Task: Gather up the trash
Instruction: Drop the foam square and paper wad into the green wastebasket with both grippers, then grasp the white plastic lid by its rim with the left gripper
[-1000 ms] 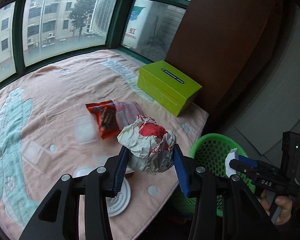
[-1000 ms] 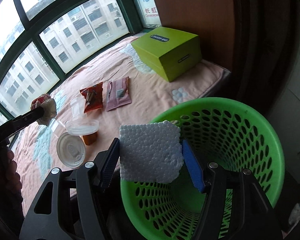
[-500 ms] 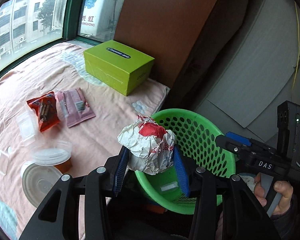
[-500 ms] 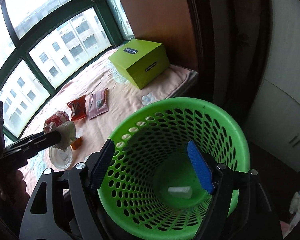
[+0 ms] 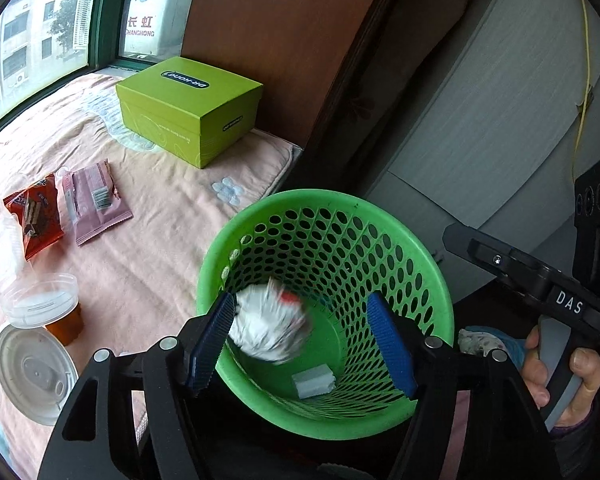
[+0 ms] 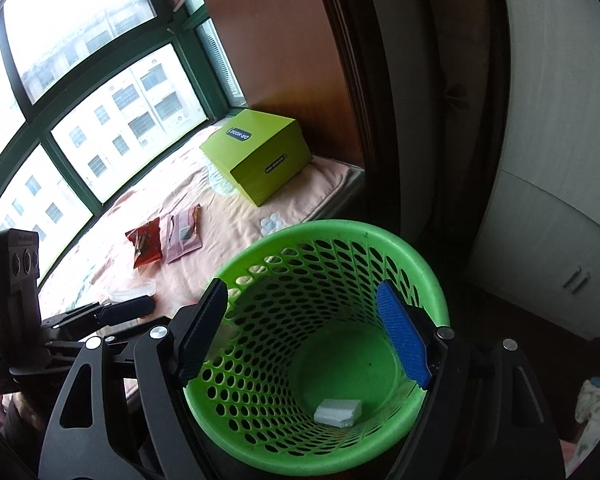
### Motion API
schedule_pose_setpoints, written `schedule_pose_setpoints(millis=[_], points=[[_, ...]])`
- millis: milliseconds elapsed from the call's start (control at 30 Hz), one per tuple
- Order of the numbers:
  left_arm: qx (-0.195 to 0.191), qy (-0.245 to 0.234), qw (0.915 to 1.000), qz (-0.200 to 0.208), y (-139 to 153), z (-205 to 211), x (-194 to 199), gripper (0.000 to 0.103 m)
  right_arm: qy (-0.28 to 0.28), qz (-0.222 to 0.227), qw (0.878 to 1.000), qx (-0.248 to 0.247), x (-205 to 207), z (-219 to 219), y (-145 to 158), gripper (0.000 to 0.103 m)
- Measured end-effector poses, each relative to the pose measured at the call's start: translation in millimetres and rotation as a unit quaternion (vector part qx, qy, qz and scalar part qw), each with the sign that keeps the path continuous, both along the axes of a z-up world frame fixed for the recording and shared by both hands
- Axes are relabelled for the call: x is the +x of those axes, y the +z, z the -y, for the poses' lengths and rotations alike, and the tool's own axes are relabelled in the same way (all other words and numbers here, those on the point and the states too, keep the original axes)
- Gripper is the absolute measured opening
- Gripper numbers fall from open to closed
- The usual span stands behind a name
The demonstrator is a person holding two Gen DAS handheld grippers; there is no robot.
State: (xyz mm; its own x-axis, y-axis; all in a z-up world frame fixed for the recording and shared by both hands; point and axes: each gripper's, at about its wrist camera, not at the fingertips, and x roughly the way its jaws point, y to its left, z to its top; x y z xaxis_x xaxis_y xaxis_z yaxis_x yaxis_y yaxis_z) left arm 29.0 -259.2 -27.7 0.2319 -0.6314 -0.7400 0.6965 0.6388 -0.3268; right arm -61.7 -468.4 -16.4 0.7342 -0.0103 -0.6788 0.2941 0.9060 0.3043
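Presently the left gripper [image 5: 300, 344] is over the green basket [image 5: 440, 304], its jaws opening. The crumpled paper wad [image 5: 270, 330], white with red print, lies between the blue pads [image 5: 390, 346] but is blurred; it sits close to the left pad, clear of the right one, and the pads do not appear to press on it. It is within the basket mouth, above the floor of the basket.

A white foam block [image 5: 314, 381] rests on the basket floor, near side. The right wrist view shows the same block [image 6: 337, 410] lying flat at the bottom of the basket [image 6: 428, 276].

The right gripper [image 6: 304, 328] is also over the basket, jaws opening and well apart, with nothing between them. A hand [image 5: 560, 372] grips its handle at the right edge of the left wrist view.

On the pink blanket [image 5: 160, 240], left of the basket, remain further items: a red snack wrapper [image 5: 36, 216] and a mauve wrapper [image 5: 96, 204] side by side, a clear cup with brown liquid [image 5: 48, 308], and a round plastic lid [image 5: 32, 376] just near of the cup. A lime-green box [image 5: 188, 108] stands at the far side, close to the window [image 5: 40, 32] and a brown panel.

A white cabinet [image 6: 560, 200] stands to the right of the basket.
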Motion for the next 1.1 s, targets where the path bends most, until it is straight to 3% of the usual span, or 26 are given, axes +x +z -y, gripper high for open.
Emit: schedule_pose_setpoints(millis=[167, 333, 567, 867, 1100], points=[[0.004, 0.021, 0.9998, 0.001, 0.9, -13.6, 3.4, 0.068, 0.011, -0.001, 1.000, 0.003, 4.4, -7.0, -1.8, 0.077], [0.015, 0.071, 0.9972, 0.018, 4.9, -46.4, 12.2, 0.068, 0.026, -0.002, 1.000, 0.007, 13.3, -20.0, -3.4, 0.077], [0.039, 0.172, 0.9832, 0.047, 3.5, -110.2, 30.2, 0.068, 0.056, -0.001, 0.998, 0.011, 28.3, -43.5, -4.0, 0.077], [0.058, 0.267, 0.9616, 0.018, -26.5, -190.1, 56.7, 0.067, 0.095, -0.003, 0.995, 0.015, 49.9, -75.9, -6.5, 0.077], [0.059, 0.289, 0.9555, -0.015, -53.4, -216.9, 64.4, 0.063, 0.118, -0.008, 0.993, 0.016, 61.6, -97.6, -8.9, 0.077]])
